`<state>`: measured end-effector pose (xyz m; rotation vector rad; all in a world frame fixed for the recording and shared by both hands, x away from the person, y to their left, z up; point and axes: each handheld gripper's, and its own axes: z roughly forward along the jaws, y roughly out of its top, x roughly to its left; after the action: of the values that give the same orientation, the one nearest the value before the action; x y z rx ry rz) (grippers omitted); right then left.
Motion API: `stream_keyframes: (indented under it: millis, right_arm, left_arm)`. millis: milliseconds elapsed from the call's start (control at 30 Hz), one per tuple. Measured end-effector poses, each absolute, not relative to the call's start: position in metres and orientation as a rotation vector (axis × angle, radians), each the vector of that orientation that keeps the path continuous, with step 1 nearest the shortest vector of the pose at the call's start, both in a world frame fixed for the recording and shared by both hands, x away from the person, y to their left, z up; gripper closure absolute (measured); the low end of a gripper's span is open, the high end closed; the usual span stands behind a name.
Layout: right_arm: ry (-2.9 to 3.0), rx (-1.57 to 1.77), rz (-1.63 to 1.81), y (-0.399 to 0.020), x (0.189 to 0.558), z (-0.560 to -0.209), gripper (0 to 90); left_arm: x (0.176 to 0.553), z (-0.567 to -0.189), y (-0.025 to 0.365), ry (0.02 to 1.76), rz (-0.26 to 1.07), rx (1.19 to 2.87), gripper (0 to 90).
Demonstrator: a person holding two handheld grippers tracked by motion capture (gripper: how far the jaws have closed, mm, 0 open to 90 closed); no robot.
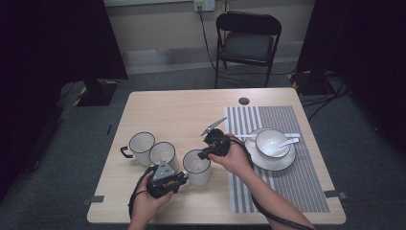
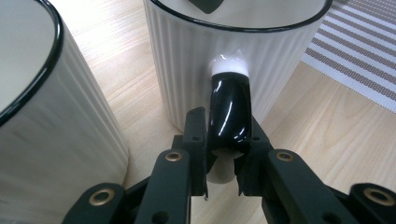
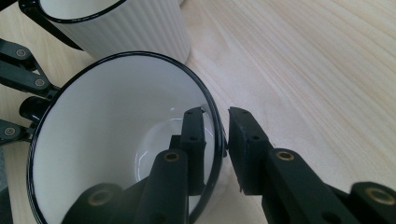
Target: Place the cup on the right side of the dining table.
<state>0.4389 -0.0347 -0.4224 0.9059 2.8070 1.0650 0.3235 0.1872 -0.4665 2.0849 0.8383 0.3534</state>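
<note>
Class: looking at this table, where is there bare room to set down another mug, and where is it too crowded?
Free: the far left of the table, bordered by the far edge, the mat and the mugs; also the near end of the mat. Crowded: the three mugs with both grippers at the nearest one, and the plate with its bowl.

Mug (image 2: 233,56) rim cut off by top edge; handle (image 2: 229,112) base hidden behind left gripper (image 2: 223,154). Neighbouring mug (image 2: 42,116) cropped left.

mug (image 2: 233,60): glossy ribbed ceramic | table (image 1: 182,110): matt wood | placemat (image 1: 287,187): woven cloth
</note>
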Motion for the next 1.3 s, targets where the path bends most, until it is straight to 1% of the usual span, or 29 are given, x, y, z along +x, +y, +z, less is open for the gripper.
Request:
stream_keyframes:
  millis: [267,400,667,1300]
  right_arm:
    - [2.814,0.838,1.015,-0.030,0.438,-0.424,77.9]
    - [2.800,0.756,0.941,-0.025,0.434,-0.421,80.4]
    - [2.803,0.725,0.908,-0.025,0.435,-0.419,81.1]
    - [2.789,0.735,0.856,-0.043,0.440,-0.403,81.4]
  left_arm:
    - [0.323,-0.466,0.187,0.840,0.356,2.085,77.6]
    - [0.324,-0.465,0.188,0.832,0.358,2.080,77.7]
    - [0.325,-0.464,0.186,0.834,0.371,2.077,77.8]
    - [0.335,-0.453,0.166,0.827,0.379,2.058,77.9]
